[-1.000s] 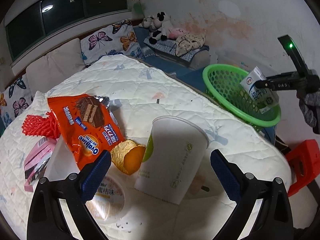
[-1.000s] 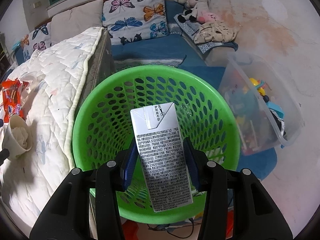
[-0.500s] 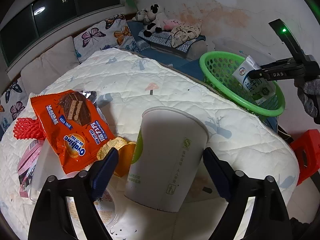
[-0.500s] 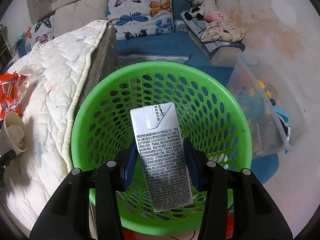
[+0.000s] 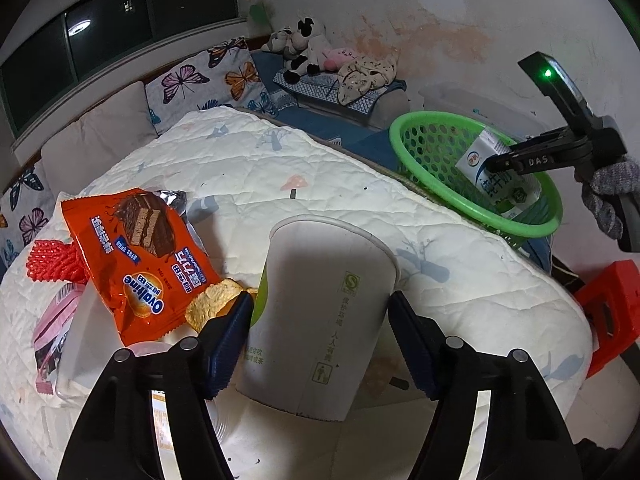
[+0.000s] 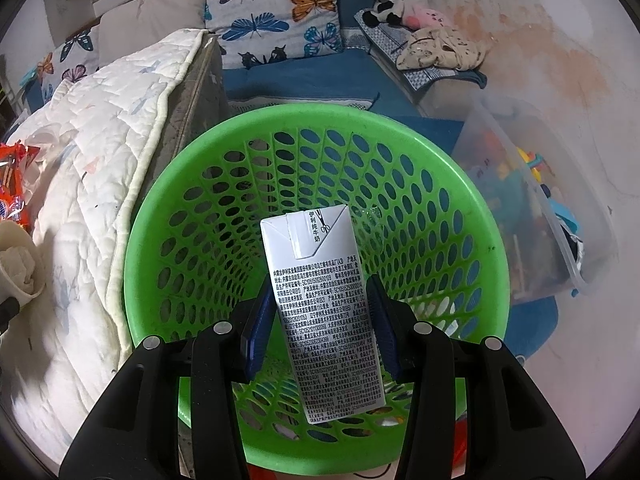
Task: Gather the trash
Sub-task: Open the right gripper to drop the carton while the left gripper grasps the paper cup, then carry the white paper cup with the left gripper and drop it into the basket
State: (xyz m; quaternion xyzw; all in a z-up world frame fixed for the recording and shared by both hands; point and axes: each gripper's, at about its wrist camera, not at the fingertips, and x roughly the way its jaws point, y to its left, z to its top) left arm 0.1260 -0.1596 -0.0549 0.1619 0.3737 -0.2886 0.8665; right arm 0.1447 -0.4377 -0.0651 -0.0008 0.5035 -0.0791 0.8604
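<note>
My left gripper has its jaws on both sides of a white paper cup that stands on the quilted bed; the pads touch or nearly touch its walls. My right gripper is shut on a white milk carton and holds it inside the mouth of the green perforated basket. The carton, the basket and the right gripper also show in the left wrist view at the right. An orange Ovaltine wrapper lies left of the cup.
An orange peel, a red foam net, a pink wrapper and a clear lidded tub lie on the bed. A red stool stands at the right. A clear toy bin sits beside the basket.
My left gripper has moved forward and narrowed around the paper cup. My right gripper has carried the milk carton lower, further into the basket's mouth.
</note>
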